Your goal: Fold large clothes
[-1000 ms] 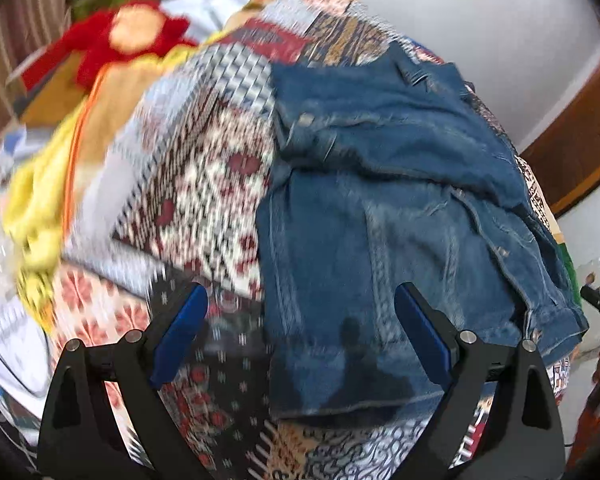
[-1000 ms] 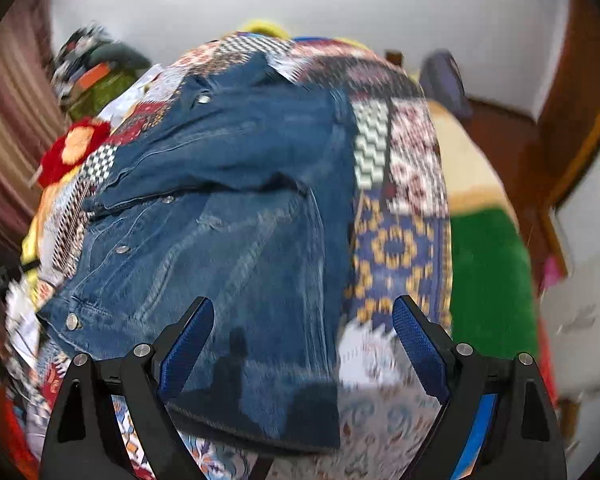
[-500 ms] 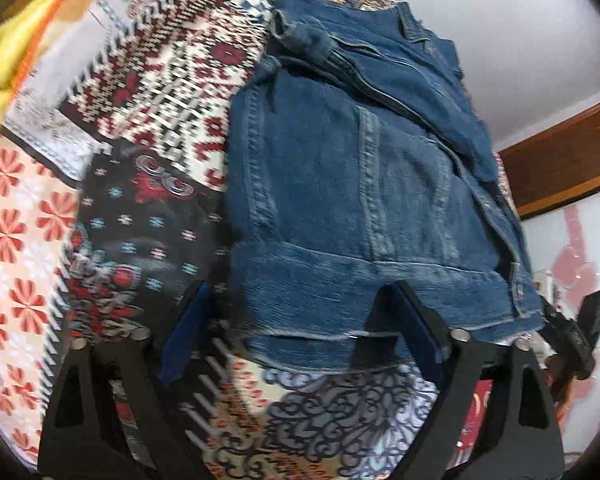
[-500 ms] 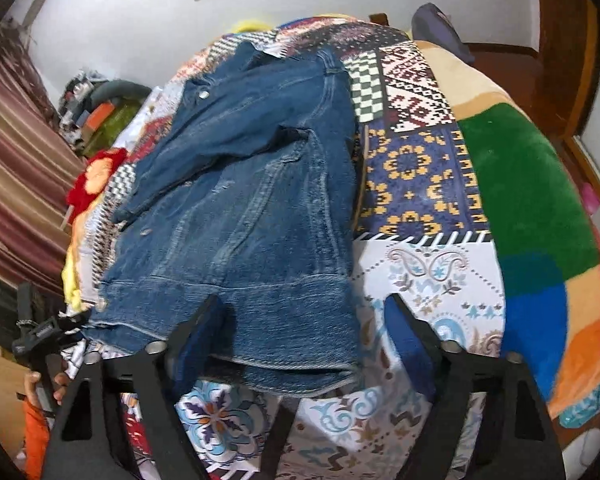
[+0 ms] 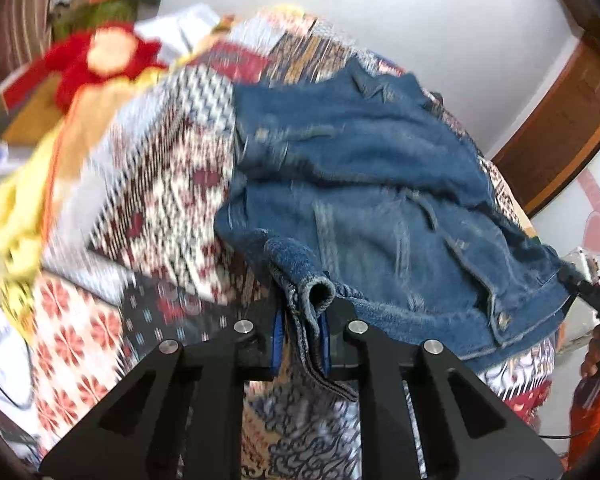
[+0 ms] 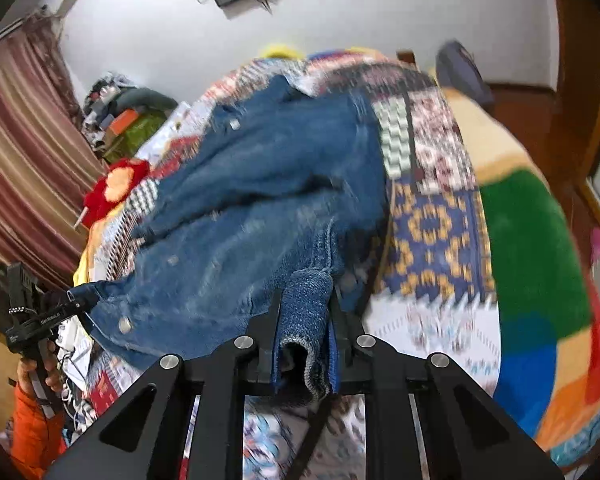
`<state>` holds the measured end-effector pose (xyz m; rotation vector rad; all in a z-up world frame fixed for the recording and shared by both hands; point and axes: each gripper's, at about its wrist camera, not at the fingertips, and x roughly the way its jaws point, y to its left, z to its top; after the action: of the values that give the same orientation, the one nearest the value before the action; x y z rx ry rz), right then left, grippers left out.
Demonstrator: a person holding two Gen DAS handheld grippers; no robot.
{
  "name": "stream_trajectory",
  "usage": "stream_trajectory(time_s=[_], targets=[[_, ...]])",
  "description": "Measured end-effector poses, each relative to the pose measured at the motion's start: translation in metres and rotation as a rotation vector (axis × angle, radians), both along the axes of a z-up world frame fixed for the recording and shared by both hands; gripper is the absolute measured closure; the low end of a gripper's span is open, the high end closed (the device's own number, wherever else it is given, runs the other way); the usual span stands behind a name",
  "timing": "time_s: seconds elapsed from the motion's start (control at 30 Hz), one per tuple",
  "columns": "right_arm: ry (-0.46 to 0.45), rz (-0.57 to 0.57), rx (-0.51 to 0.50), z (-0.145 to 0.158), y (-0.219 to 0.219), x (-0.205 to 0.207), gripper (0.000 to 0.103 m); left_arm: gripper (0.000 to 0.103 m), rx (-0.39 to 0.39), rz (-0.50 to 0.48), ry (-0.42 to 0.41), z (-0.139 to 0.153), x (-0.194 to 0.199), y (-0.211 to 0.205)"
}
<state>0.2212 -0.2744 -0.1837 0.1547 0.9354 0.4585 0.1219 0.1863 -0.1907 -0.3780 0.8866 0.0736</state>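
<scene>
A blue denim jacket [image 5: 380, 200] lies spread on a patchwork bedspread [image 5: 160, 184], collar at the far end. My left gripper [image 5: 302, 332] is closing, and its blue pads pinch a bunched fold of the jacket's hem [image 5: 308, 292] at the near left corner. In the right wrist view the same jacket [image 6: 260, 200] fills the middle. My right gripper [image 6: 304, 336] is closing as well, its pads pressed on the hem's near right corner [image 6: 304, 300]. Both corners are lifted a little off the bed.
A red flower cushion [image 5: 100, 56] and piled clothes sit at the bed's far left. A green and rainbow blanket [image 6: 528, 240] covers the right side. A hand in an orange sleeve [image 6: 36, 368] shows at the lower left. Striped curtain [image 6: 20, 184], white wall, wooden door frame [image 5: 560, 120].
Both grippers went from wide open around the jacket's hem to closed on it. The two hem corners now bunch up between the pads and have risen slightly.
</scene>
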Motion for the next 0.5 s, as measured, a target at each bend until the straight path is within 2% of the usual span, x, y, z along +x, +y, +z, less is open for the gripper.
stream_trajectory(time_s=[0.23, 0.37, 0.5], targets=[[-0.119, 0.054, -0.010, 0.043, 0.024, 0.031, 0.090, 0.089, 0.030, 0.008, -0.157, 0.055, 0.037, 0.007], [-0.181, 0.049, -0.008, 0.065, 0.034, 0.060, 0.090, 0.089, 0.034, 0.003, -0.204, 0.074, 0.064, 0.017], [-0.226, 0.039, -0.022, 0.083, 0.043, 0.101, 0.090, 0.090, 0.048, 0.020, -0.227, 0.081, 0.100, 0.032]])
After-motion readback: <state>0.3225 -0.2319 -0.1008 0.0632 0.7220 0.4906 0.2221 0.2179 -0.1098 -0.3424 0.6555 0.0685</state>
